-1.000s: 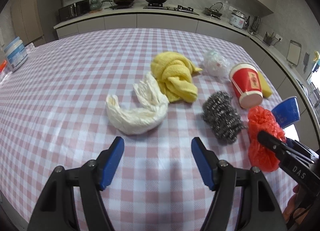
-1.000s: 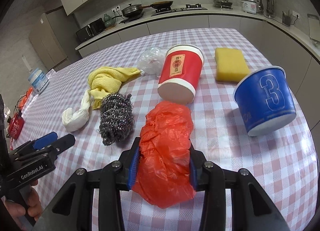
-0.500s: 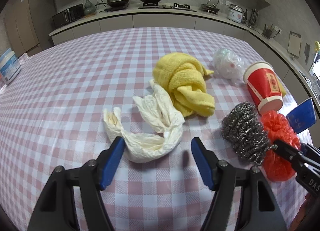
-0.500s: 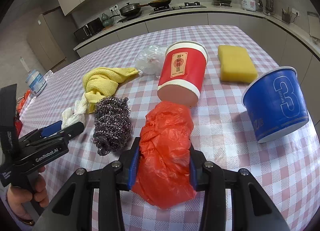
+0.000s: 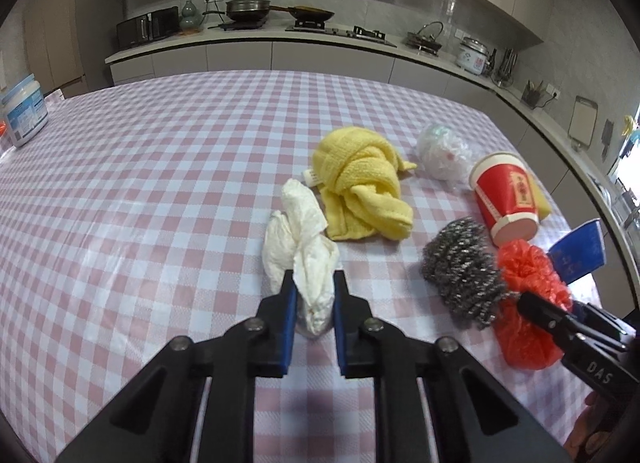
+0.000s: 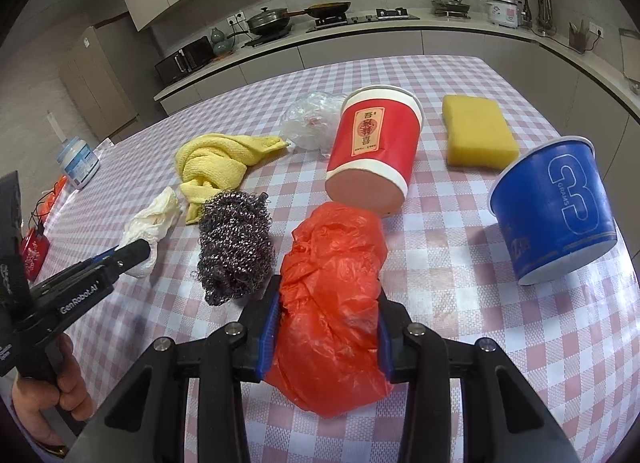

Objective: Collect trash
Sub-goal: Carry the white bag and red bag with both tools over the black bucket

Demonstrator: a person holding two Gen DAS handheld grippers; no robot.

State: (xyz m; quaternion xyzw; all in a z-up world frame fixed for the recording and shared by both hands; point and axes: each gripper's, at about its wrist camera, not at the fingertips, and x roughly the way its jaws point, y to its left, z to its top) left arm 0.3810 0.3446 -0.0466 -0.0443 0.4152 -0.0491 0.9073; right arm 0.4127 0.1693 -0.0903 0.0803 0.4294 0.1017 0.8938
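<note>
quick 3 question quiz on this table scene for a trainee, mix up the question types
1. True or false: the right gripper is shut on the red plastic bag.
2. What is clamped in the left gripper? A) yellow cloth B) white crumpled paper C) steel scourer
3. Fill in: the red paper cup lies on its ____, not upright.

Key:
1. True.
2. B, the white crumpled paper; the yellow cloth and steel scourer lie free on the table.
3. Side.
</note>
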